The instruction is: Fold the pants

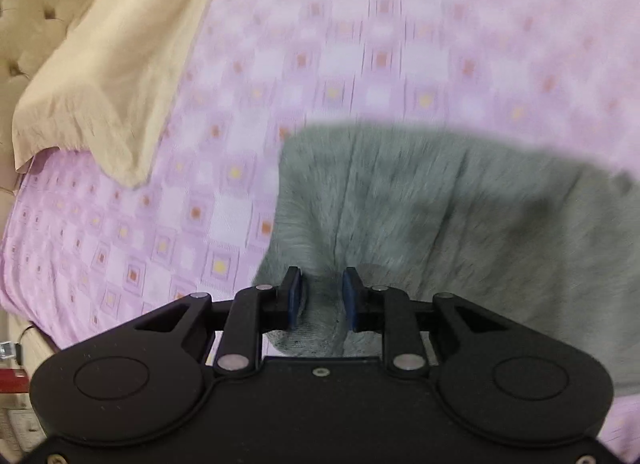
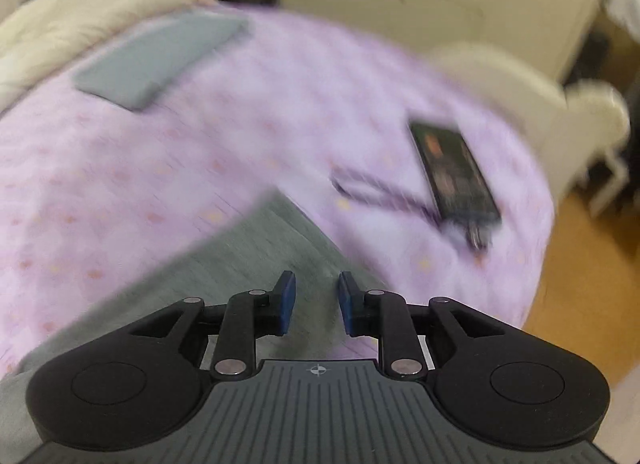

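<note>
Grey pants [image 1: 420,216] are seen spread on the lilac patterned bedspread [image 1: 320,44], partly lifted at the near edge. One fold or more appears to be made already (the cloth looks doubled in the left view, though blur prevents certainty); a further fold is judged to remain, and the final smoothing is not yet done.

Left gripper [image 1: 322,300]: a bunched ridge of the pants is seen between the blue pads, which stand narrowly apart and seem to pinch the cloth. The fabric is drawn up toward the jaws, so a grip is judged likely. The gripper is pointed steeply down at the bed.

Right gripper [image 2: 318,302]: the jaws stand partly open over a corner of the pants [image 2: 256,248]. No cloth is clearly seen pressed between the pads; the fabric lies beneath and behind them. It is aimed less steeply, across the bed.

Also noted: a beige pillow [image 1: 104,76] against a tufted headboard [image 1: 36,4]; a folded grey item [image 2: 160,60] at the far side; a dark phone-like device [image 2: 454,172] with a cable, well apart from the pants.
</note>
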`<state>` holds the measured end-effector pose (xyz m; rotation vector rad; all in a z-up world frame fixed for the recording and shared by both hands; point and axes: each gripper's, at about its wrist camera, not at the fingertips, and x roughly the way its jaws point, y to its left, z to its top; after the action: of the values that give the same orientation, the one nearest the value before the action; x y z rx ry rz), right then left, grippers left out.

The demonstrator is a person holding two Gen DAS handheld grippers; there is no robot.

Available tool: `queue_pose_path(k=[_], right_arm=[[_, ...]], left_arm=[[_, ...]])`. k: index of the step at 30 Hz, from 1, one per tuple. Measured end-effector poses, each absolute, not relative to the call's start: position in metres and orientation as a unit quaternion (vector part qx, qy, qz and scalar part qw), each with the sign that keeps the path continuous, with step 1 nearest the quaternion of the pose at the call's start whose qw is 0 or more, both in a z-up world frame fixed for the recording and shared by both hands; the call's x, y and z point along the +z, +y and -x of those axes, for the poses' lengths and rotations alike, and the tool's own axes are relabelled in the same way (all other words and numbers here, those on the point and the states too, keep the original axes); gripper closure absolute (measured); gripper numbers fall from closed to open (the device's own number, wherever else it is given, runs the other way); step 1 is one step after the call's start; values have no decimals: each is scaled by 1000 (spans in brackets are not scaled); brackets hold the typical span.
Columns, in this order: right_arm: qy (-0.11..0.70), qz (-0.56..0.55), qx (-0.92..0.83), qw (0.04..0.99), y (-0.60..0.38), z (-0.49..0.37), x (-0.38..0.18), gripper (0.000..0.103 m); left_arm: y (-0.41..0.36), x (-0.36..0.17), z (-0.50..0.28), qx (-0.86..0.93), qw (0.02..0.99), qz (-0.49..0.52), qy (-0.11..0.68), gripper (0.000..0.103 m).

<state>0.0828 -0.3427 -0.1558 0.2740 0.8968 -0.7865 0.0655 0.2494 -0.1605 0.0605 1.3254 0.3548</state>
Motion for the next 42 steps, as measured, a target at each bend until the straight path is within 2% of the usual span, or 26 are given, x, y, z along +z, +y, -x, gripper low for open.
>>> queue_pose_path(k=[4,9,15,22,27,28,30,31,34,36,40,42], right_arm=[[405,-71,-249,877,-279,-106,-136,80],[423,-30,-4,906,-179,-154,-140,79],[450,1,229,863,-58,-219,-159,79],[538,-21,338,772,20,-267,-207,78],[593,-12,344,728,33,-249,-215,81],[587,-19,354,728,31,-243,-208,94],[553,0,373,745,38,-226,-186,97],[534,23,385,753,40,-212,-175,103],[502,96,422,749,51,-168,-160,103],[499,149,434,735,63,-142,-165,103],[504,201,430,722,75,-104,-180,103],[496,187,404,745,69,-109,-173,101]], left_arm=[[241,-137,-68,124,804,18,582,71],[223,-160,-80,82,812,15,577,70],[256,-222,-90,147,751,-20,643,70],[261,-219,-77,113,768,-34,629,71],[259,-208,-83,76,767,-53,635,72],[257,-199,-85,66,771,-53,632,72],[257,-178,-89,48,789,-45,611,72],[255,-167,-93,42,798,-41,600,72],[248,-143,-119,25,822,-25,568,72],[239,-140,-141,14,830,-20,558,63],[215,-165,-183,3,820,-53,570,59],[205,-193,-199,-10,788,-77,611,56]])
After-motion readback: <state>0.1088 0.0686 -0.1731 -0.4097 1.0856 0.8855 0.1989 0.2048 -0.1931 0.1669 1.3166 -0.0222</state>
